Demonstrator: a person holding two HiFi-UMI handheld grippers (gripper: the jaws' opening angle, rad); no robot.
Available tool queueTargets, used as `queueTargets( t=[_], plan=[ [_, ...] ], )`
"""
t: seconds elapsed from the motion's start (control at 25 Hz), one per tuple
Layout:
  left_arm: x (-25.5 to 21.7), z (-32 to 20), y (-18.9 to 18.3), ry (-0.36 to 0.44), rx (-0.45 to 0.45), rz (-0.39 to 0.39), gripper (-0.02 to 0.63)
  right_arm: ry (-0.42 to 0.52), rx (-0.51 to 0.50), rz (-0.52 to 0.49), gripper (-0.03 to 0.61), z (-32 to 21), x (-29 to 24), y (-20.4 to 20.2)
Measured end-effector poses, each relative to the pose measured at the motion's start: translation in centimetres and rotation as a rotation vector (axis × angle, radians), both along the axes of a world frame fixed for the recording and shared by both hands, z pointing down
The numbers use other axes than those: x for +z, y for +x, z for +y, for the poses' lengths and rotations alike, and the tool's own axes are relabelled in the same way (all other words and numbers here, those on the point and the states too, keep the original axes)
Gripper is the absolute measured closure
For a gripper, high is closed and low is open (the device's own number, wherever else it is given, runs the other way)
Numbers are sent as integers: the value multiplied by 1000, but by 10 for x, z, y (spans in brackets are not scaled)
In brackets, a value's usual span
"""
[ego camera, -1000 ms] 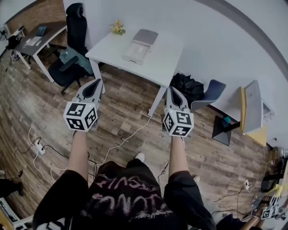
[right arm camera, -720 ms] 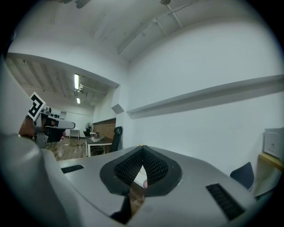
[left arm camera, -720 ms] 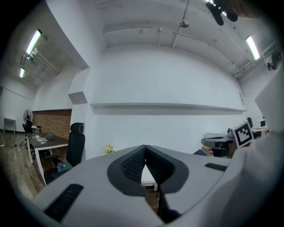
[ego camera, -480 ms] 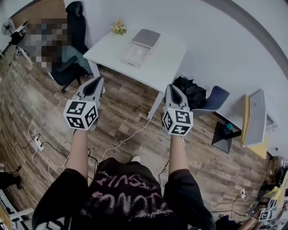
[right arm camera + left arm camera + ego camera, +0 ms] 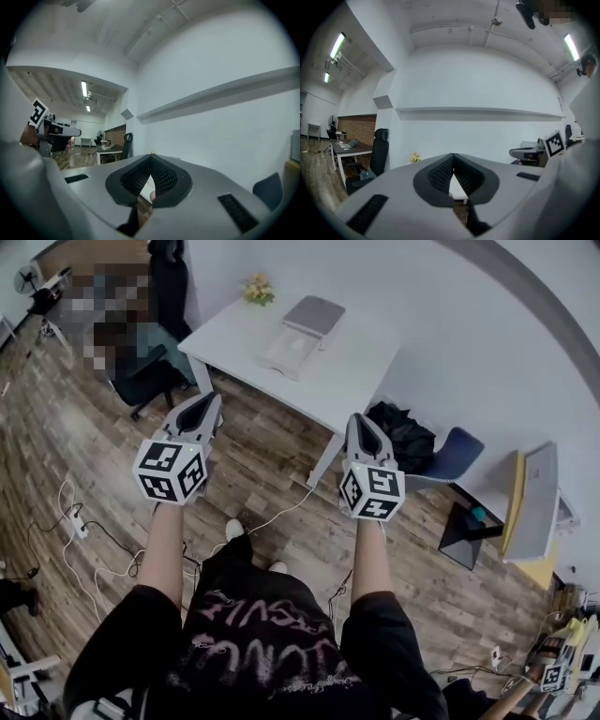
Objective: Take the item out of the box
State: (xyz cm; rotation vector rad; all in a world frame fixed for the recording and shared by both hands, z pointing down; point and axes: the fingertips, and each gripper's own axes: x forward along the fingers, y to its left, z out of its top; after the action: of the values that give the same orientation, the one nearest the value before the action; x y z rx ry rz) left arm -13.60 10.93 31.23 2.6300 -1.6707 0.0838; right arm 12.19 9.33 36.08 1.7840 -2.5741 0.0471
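From the head view, we hold both bare forearms straight out ahead and roughly parallel, well apart, over the wood floor (image 5: 281, 465). The left gripper (image 5: 210, 401) and right gripper (image 5: 359, 421) point level towards the white table (image 5: 352, 371), short of its near edge. The box (image 5: 298, 334) lies on the tabletop near the far edge, right of the flowers (image 5: 256, 289) at the far left corner. What it holds we cannot make out. In the left gripper view, the ribbed pads (image 5: 440, 174) meet at the tip with nothing between them, and a strip of tabletop shows below. In the right gripper view, the jaws likewise stand pressed together and empty.
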Motion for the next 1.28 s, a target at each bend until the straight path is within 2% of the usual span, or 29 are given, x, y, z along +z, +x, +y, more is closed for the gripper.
queueTargets(
  t=[0.28, 0.64, 1.28],
  plan=[
    [7, -22, 12, -4, 27, 0, 612, -7, 1, -9, 569, -20, 7, 8],
    [19, -74, 22, -33, 77, -7, 612, -23, 31, -3, 569, -61, 16, 11],
    [47, -173, 0, -80, 140, 0, 612, -56, 92, -7, 569, -148, 34, -13]
  ],
)
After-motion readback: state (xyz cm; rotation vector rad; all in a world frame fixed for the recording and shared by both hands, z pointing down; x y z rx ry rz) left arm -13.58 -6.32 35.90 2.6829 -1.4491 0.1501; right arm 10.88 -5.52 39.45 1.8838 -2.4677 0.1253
